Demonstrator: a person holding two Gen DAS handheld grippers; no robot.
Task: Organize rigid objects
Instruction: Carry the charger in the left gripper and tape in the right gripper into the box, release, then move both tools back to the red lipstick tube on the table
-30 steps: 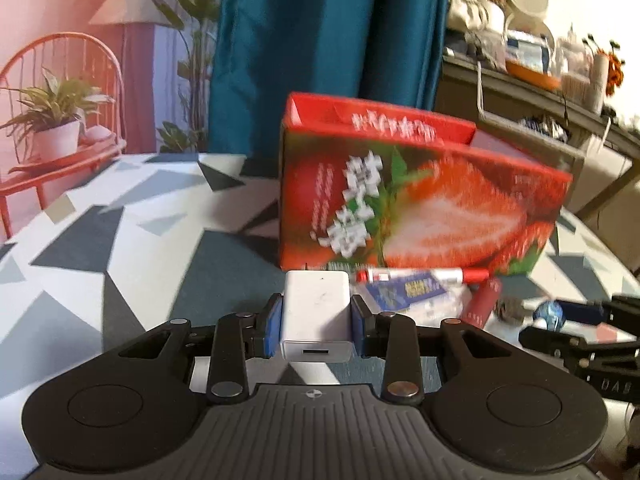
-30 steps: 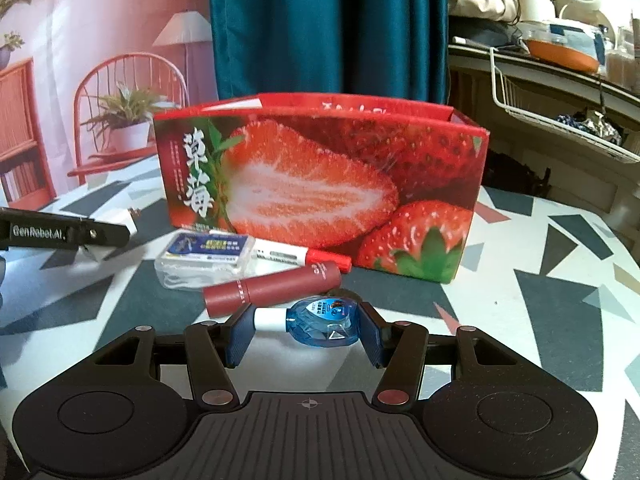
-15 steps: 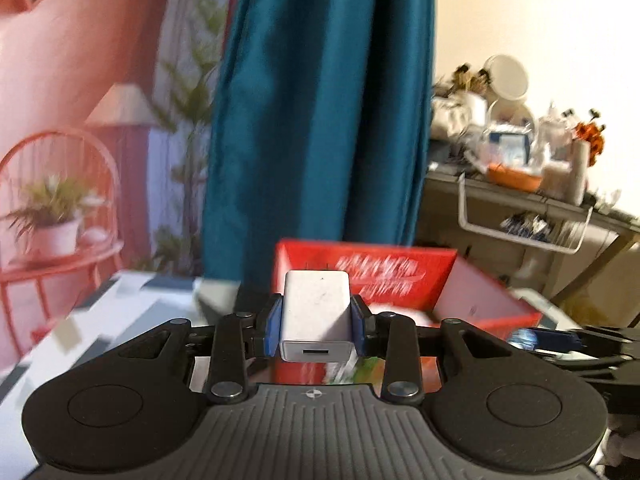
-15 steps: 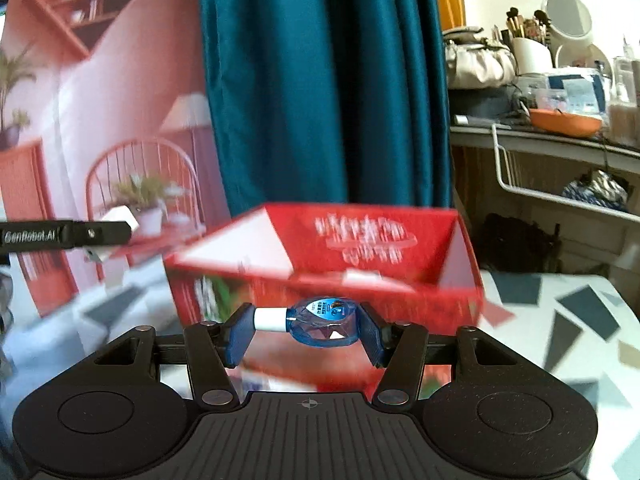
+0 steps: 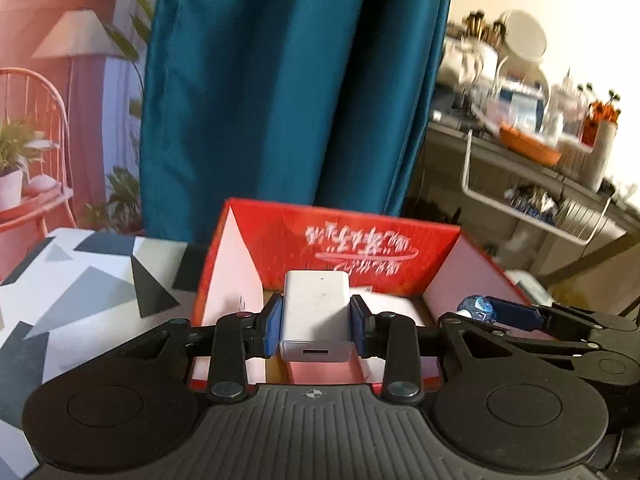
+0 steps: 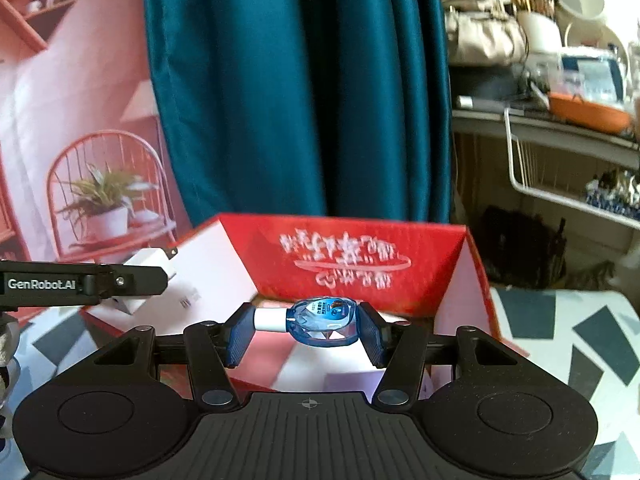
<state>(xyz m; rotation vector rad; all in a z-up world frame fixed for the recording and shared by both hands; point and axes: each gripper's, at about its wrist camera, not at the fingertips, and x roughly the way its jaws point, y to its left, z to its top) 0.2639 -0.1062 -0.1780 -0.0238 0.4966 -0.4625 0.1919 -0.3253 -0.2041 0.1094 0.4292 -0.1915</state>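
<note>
My left gripper (image 5: 316,326) is shut on a white USB charger block (image 5: 316,320), held over the open top of the red strawberry box (image 5: 360,244). My right gripper (image 6: 305,330) is shut on a small blue correction-tape dispenser (image 6: 320,320), also above the red strawberry box (image 6: 360,256). In the left wrist view the right gripper (image 5: 500,314) shows at the right with the blue dispenser (image 5: 476,308) at its tip. In the right wrist view the left gripper (image 6: 132,280) comes in from the left, the charger (image 6: 152,268) in it. The box's floor is mostly hidden.
The box stands on a table with a grey and white triangle cloth (image 5: 80,280). A teal curtain (image 5: 288,100) hangs behind. A cluttered shelf with a wire basket (image 6: 560,180) runs along the right.
Both grippers have risen from table level and moved forward over the box's open top, each still holding its object. The items on the table in front of the box have dropped out of view.
</note>
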